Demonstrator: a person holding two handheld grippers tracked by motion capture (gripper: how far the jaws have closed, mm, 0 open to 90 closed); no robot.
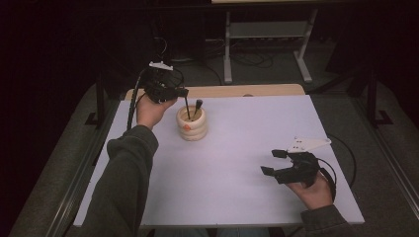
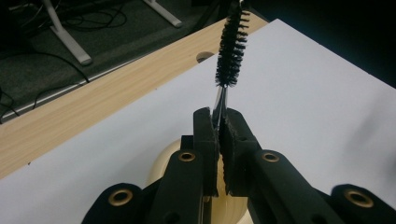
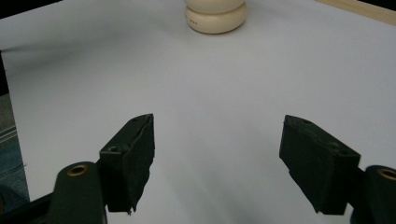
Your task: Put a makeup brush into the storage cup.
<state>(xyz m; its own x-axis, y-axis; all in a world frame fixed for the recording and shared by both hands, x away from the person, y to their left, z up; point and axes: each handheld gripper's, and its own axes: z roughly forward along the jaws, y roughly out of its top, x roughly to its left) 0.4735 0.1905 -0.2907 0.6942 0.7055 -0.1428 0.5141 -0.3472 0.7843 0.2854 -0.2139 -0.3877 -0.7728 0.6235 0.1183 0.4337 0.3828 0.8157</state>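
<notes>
Near the tabletop's (image 1: 237,163) far edge, the left gripper (image 2: 218,133) has its fingers closed on the brush's (image 2: 230,49) wire stem, right above the holder (image 1: 192,123). Best keep the stem upright and centred over the opening. The right gripper (image 1: 274,162) waits open near the right edge.

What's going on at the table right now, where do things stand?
A person works with a tool in each hand at a white table. The left tool is shut on the thin stem of a black bristle brush, right over the cream ribbed holder. Another dark stick stands in that holder. The right tool rests open and empty at the near right side of the table, apart from the holder.
</notes>
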